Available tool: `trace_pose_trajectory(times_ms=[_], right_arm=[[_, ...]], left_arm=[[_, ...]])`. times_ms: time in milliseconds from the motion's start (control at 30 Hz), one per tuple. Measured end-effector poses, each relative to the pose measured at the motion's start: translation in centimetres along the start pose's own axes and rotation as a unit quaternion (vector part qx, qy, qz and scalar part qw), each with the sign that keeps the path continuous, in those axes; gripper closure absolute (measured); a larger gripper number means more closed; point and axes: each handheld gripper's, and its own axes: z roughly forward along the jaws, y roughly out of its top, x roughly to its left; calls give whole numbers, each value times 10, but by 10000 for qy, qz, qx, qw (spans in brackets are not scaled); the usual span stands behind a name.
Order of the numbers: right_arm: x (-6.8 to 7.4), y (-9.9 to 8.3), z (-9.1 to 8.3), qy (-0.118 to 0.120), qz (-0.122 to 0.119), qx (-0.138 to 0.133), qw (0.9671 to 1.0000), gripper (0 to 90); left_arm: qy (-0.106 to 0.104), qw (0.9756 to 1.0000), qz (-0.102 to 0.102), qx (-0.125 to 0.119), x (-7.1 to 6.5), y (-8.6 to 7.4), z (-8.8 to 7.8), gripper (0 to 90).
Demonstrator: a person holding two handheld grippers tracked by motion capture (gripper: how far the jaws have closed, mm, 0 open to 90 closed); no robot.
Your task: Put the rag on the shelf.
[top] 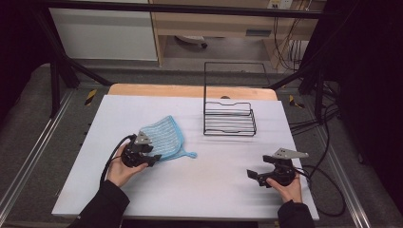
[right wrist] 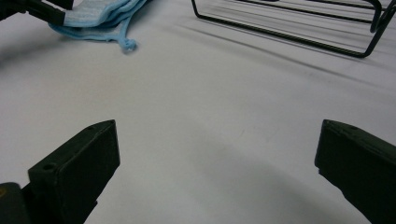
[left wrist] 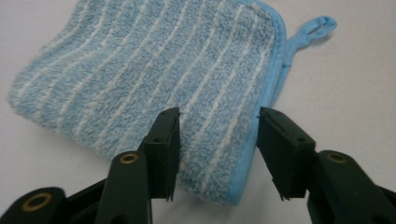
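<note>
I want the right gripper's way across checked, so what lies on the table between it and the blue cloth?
Nothing: in the right gripper view, bare white table runs from the open right gripper to the blue cloth.

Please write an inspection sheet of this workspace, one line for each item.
Surface: white table, flat, no spills seen.
Job's things: blue striped cloth, folded, lying flat, its loop toward the rack.
Clutter: black wire rack standing behind the cloth, apart from it.
Grippers: left gripper has the cloth's corner between its jaws, pads not yet pressing; right gripper open over bare table.
Cables: one trails from each gripper; more hang at the right.
Surroundings: black frame, wooden cabinet behind.
</note>
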Motion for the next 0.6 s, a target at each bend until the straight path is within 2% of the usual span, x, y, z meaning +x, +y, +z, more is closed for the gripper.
trace_pose_trajectory(times_ms=[167, 367, 600], right_arm=[[0, 0, 0, -5, -6, 11, 10000, 7], [0, 0, 1, -2, -9, 28, 10000, 9], [0, 0, 1, 3, -10, 19, 10000, 10]], left_arm=[[-24, 9999, -3, 101, 1, -7, 9, 579], [42, 9999, -86, 99, 3, -9, 12, 668], [13, 9998, -200, 81, 5, -9, 13, 757]])
